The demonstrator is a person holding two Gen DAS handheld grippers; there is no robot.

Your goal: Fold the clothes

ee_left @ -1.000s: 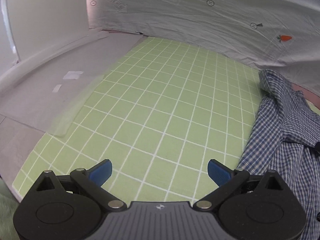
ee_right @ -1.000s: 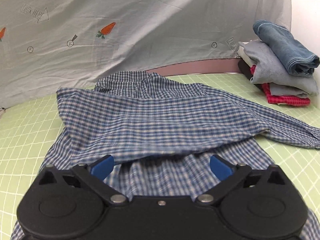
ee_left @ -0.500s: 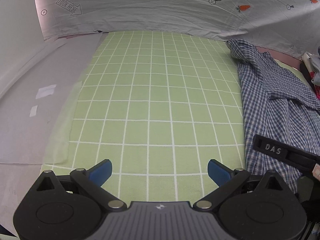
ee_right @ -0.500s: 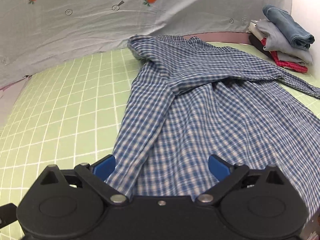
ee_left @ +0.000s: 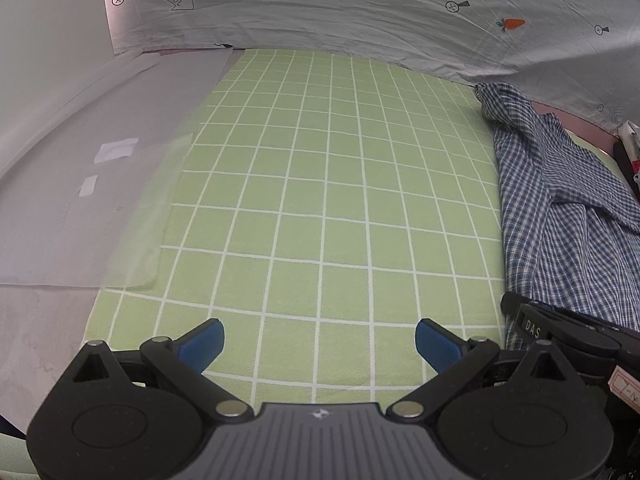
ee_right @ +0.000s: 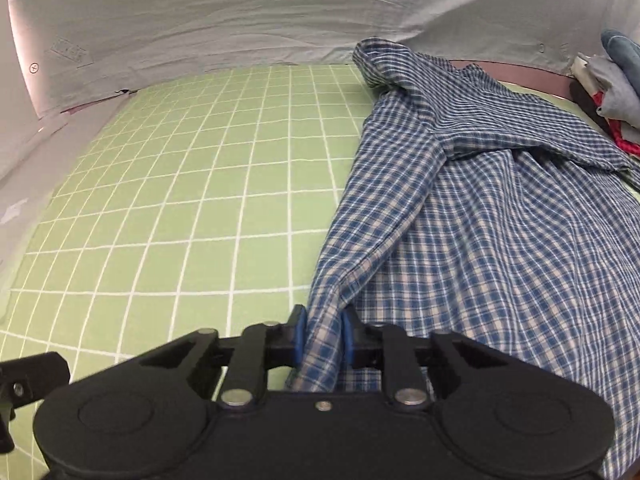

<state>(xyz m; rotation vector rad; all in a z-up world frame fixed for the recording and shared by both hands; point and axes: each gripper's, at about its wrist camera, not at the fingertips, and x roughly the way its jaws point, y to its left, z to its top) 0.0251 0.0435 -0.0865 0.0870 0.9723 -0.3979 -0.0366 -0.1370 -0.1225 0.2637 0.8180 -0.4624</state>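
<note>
Basically just starting: right claw (ee_right: pixel 323 334) is pinching the plaid shirt (ee_right: pixel 500 220) edge, left claw (ee_left: pixel 318 344) is hovering wide w/ nothing between, shirt lying unfolded ahead, folding all left imo.

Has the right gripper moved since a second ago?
Yes. The right gripper has come to the checked shirt's left edge beside the green grid mat, now clamped on it.

Blue-white checked shirt (ee_right: pixel 480 216) rumpled, spread on green grid mat (ee_right: pixel 180 200).
</note>
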